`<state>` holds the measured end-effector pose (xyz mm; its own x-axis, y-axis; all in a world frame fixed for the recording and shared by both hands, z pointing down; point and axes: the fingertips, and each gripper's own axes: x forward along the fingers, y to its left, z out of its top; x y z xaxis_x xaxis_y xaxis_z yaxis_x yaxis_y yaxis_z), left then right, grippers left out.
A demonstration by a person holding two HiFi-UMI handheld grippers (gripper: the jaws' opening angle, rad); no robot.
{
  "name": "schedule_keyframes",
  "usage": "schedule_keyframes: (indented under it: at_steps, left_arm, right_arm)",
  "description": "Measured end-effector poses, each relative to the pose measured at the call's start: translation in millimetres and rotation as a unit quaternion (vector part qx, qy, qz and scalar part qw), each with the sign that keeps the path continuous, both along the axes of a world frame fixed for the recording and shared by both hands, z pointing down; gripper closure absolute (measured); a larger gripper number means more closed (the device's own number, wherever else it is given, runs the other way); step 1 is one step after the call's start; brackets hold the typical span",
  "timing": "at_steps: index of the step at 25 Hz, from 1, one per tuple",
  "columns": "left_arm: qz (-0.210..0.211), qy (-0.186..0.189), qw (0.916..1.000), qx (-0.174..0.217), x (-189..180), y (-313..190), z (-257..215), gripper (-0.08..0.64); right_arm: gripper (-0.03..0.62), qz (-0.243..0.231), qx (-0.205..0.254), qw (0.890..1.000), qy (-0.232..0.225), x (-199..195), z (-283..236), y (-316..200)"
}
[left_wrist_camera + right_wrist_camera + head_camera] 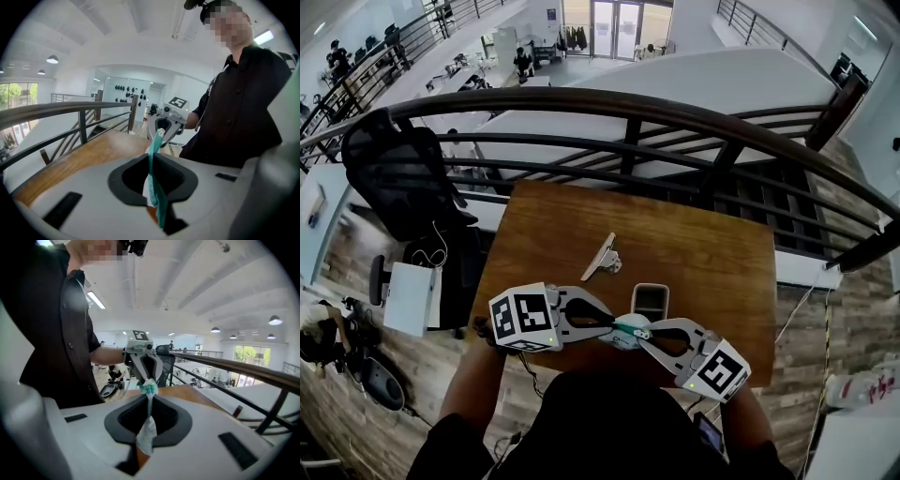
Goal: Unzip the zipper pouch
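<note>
Held over the table (pixel 712 253) at its six o'clock edge, the zipper pouch (pixel 628 331) is pinched by the left gripper (pixel 613 325) at nine o'clock and the right gripper (pixel 645 334) at three; zip appears closed, unzipping judged outstanding.

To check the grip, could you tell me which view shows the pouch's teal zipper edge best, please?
The left gripper view: the teal zipper edge runs large, edge-on, in the shut left gripper. The right gripper view shows only its teal tip above pale fabric; the head view, a small teal patch.
</note>
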<state>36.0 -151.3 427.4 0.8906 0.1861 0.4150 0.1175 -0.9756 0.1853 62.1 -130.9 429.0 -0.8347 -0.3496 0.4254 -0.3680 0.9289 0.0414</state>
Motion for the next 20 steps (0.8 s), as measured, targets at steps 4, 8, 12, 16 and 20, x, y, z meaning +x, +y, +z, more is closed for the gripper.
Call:
schedule_keyframes:
  at_steps: [4,8,12,16,20]
  left_arm:
    - [-0.04,0.024,0.9989,0.002,1,-12,-5,0.5]
    - [-0.098,0.065,0.9931,-0.001,-6,-28,-23,0.482]
    - [-0.156,0.07,0.9832,-0.064,-1,-31,-24,0.486]
    - [-0.18,0.072,0.9738,-0.118,19,-23,-20,0.495]
    - [-0.197,0.045,0.9738,-0.104,25,-25,-7,0.495]
  right_arm:
    - [0.588,0.063,0.0,0.998,0.002,11,5,-17]
    - [0.588,0.099,-0.004,0.995,-0.002,21,9,-28]
    - [0.588,0.117,-0.014,0.993,-0.007,24,10,-34]
    - [0.588,0.116,-0.008,0.993,-0.004,21,9,-37]
    - [0.588,0.116,0.002,0.993,0.013,22,12,-39]
